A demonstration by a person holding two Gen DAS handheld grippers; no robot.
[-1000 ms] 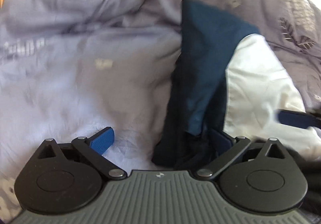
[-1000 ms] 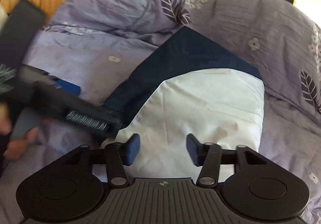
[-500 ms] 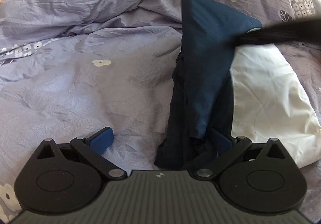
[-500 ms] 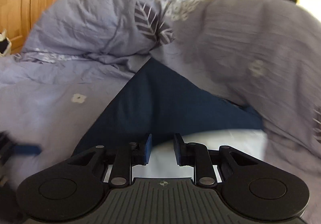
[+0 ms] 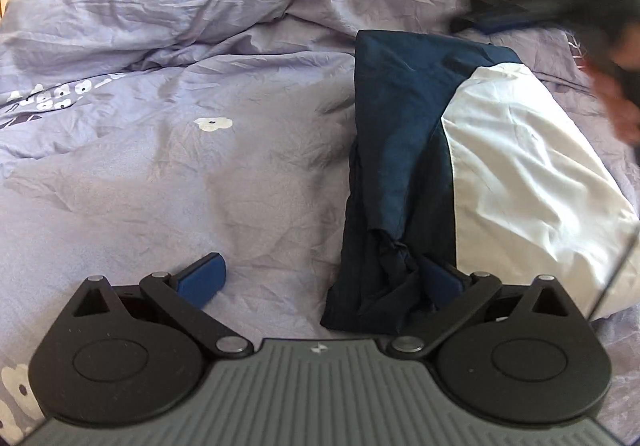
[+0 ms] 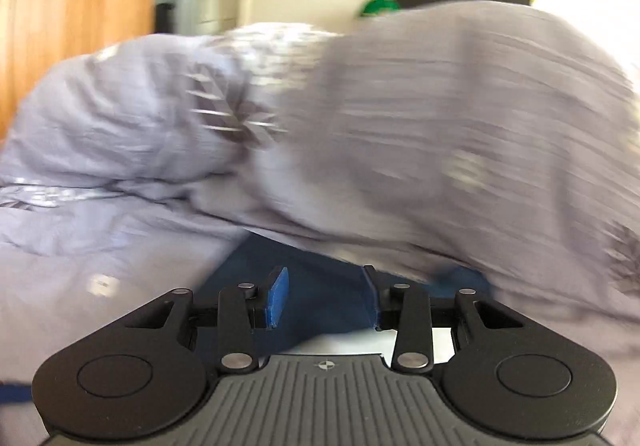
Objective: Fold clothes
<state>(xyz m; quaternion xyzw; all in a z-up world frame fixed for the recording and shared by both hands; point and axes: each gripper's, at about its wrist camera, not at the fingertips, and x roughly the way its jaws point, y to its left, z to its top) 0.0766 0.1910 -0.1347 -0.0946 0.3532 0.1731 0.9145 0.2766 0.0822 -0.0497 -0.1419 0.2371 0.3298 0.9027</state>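
The navy top corner of the garment [image 5: 404, 94] now lies folded down square, where a half second ago it peaked. The right gripper [image 6: 324, 296], fingers just reopened and empty, hovers past that far edge. The left gripper [image 5: 320, 278] stays spread wide, its right finger [image 5: 438, 282] against the bunched navy hem, white panel right of it, on the bed [image 5: 200, 166].

Navy-and-white garment [image 5: 420, 150] — lilac flower-printed duvet [image 5: 180, 174].

one garment [image 5: 404, 134], one duvet [image 5: 192, 166], two grippers [image 5: 320, 282]
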